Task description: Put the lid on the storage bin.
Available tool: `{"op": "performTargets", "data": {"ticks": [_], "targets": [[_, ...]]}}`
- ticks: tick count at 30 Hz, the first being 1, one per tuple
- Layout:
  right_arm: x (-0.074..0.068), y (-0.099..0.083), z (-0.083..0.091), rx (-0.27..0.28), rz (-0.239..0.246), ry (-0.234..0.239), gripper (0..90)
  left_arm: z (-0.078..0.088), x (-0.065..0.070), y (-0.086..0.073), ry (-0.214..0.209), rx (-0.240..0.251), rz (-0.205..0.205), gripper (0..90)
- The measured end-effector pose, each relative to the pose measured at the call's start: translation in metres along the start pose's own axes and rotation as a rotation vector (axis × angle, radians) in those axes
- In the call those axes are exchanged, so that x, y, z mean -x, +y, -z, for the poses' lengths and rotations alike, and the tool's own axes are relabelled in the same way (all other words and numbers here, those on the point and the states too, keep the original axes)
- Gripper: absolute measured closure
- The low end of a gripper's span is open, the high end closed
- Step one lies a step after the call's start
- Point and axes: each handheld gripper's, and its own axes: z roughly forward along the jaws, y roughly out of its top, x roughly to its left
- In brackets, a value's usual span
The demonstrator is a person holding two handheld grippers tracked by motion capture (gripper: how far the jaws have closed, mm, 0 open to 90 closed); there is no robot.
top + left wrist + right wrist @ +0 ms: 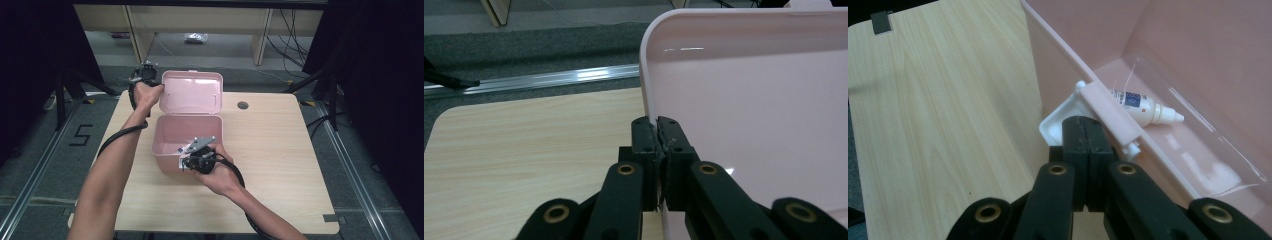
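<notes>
A pink box (167, 162) stands open on the wooden table (280, 150), its lid (192, 92) upright at the back. My left gripper (146, 74) is at the lid's left edge. In the left gripper view the left gripper (657, 125) is shut on the thin rim of the lid (749, 100). My right gripper (183, 162) sits at the box's front wall. In the right gripper view the right gripper (1088, 122) is shut, its tips against the white latch (1060, 122) on the box (1048, 75). A small white dropper bottle (1143, 107) lies on the box floor.
A clear plastic sheet (1198, 125) lies in the box beside the bottle. A round cable hole (243, 105) sits in the table to the right of the lid. Bare table (100, 210) surrounds the box. Metal rails (40, 165) run along the floor on both sides.
</notes>
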Motion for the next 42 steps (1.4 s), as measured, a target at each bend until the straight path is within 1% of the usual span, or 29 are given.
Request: {"op": "performTargets", "data": {"ticks": [1,3,6,7,8,10,20,27,28,29,33,34,35,36,39,40,42], "targets": [[0.0,0.0,0.0,-0.001,-0.003,0.003,90.0,0.001,0.0,0.0,-0.001,0.005,0.0,86.9],[0.0,0.0,0.0,-0.001,-0.004,0.002,90.0,0.004,-0.001,0.0,-0.003,0.008,-0.015,87.0],[0.0,0.0,0.0,0.001,0.001,-0.001,90.0,0.008,0.0,0.0,-0.006,0.023,-0.015,87.0],[0.0,0.0,0.0,0.002,0.001,0.001,90.0,0.01,0.0,0.0,-0.008,0.026,-0.022,87.1],[0.0,0.0,0.0,0.002,0.001,0.0,90.0,0.011,0.001,-0.001,-0.009,0.036,-0.017,87.1],[0.001,0.0,0.0,0.003,0.002,-0.001,90.0,0.014,0.001,-0.001,-0.01,0.043,-0.025,87.2],[0.001,0.0,-0.001,0.006,0.001,-0.004,90.0,0.025,0.0,-0.004,-0.028,0.09,-0.024,87.7],[0.001,0.0,-0.001,0.007,0.0,-0.004,90.0,0.031,0.002,-0.007,-0.032,0.123,-0.023,87.9],[0.001,0.0,-0.001,0.008,0.0,-0.004,90.0,0.033,0.001,-0.007,-0.034,0.12,-0.031,87.9],[0.001,0.0,-0.001,0.008,0.001,-0.003,90.0,0.034,0.002,-0.008,-0.034,0.131,-0.025,88.0],[0.001,0.0,-0.001,0.007,0.001,-0.002,90.0,0.039,0.004,-0.009,-0.039,0.152,-0.029,88.0],[0.001,0.0,-0.001,0.009,0.0,-0.001,90.0,0.041,0.003,-0.01,-0.039,0.149,-0.04,88.0],[0.001,0.0,-0.001,0.01,0.0,0.0,90.0,0.042,0.003,-0.01,-0.045,0.156,-0.029,88.1],[0.001,0.0,-0.001,0.012,0.002,-0.001,90.0,0.043,0.003,-0.011,-0.048,0.161,-0.027,88.1],[0.001,0.0,-0.001,0.011,-0.001,-0.002,90.0,0.045,0.003,-0.012,-0.053,0.168,-0.026,88.2],[0.0,0.0,-0.001,0.011,-0.004,0.002,90.0,0.047,0.003,-0.012,-0.052,0.166,-0.034,88.2],[0.001,0.0,-0.001,0.013,0.003,0.0,90.0,0.048,0.004,-0.013,-0.052,0.175,-0.034,88.2]]}}
